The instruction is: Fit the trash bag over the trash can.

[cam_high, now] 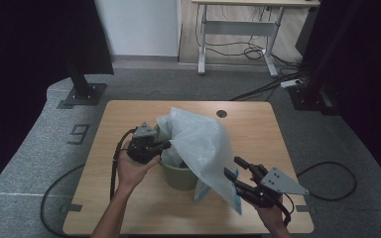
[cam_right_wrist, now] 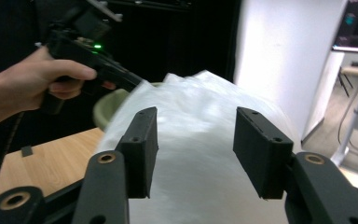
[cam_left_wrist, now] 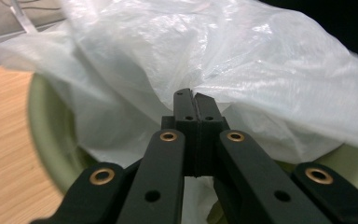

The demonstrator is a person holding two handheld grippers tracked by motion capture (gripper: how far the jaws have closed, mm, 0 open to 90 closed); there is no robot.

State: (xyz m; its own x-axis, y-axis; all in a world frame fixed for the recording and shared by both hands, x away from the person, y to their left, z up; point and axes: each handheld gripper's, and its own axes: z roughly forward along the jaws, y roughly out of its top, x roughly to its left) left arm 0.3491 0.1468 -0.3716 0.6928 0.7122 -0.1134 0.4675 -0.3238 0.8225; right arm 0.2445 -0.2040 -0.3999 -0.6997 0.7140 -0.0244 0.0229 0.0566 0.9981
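The left gripper (cam_high: 164, 145) has its jaws pressed flat together at the near rim of the green bin (cam_high: 177, 177), and a fold of the plastic bag (cam_high: 203, 144) lies at their tips; in the left gripper view (cam_left_wrist: 195, 100) the film bunches right at the closed tips, though whether any of it is caught between them is hard to make out. The right gripper (cam_high: 236, 167) has its jaws spread wide, one on each side of the bag's lower hanging edge, and in the right gripper view (cam_right_wrist: 193, 140) white film fills the gap between them without clearly touching either.

The bag (cam_left_wrist: 223, 65) billows up over the bin (cam_left_wrist: 46, 126), which stands near the middle of the wooden table (cam_high: 129, 111), and covers most of its mouth, so what is inside the bin cannot be seen. A pale blue edge shows under the bag's lower corner, too small to identify. In the right gripper view the bag (cam_right_wrist: 200, 154) is blurred, and the bin (cam_right_wrist: 109, 107) shows as a sliver of rim beside the person's left hand (cam_right_wrist: 32, 86)
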